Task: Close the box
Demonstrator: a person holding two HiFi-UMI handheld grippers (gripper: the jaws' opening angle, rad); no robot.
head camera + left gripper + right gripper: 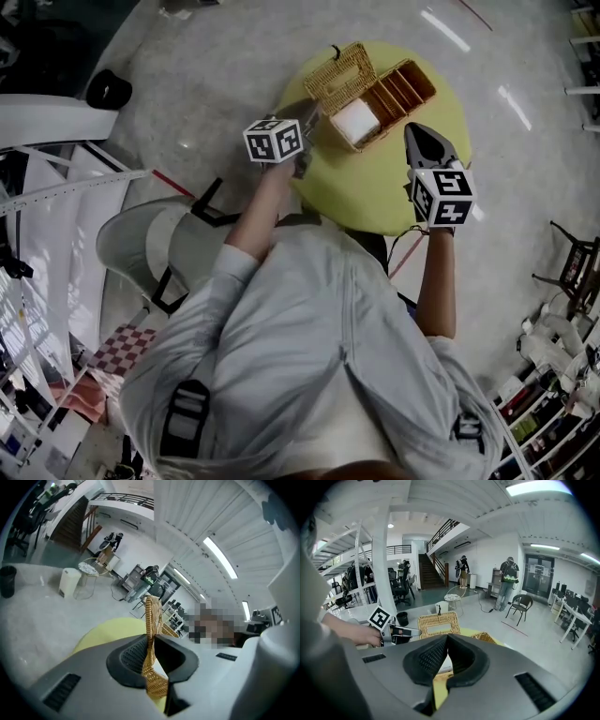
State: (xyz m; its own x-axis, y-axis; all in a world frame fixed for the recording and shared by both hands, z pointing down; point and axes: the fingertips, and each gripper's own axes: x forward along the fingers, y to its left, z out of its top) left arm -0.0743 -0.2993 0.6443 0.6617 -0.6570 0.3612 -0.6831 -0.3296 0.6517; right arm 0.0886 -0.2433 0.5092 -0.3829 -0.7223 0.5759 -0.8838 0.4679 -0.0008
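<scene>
On the round yellow table (375,202), the rectangular wicker box (394,98) is not yet closed: its raised lid (342,77) is clamped by the left hand-held gripper (307,131), while the empty right hand-held gripper (424,142) is held clenched beside the box.

Your light grey shirt (309,356), sleeves rolled short, black-buckled straps (187,417), left gripper (312,120) and right gripper (419,131) — grey shells, dark ribbed pads (429,658), black-and-white marker cubes (274,141).
</scene>
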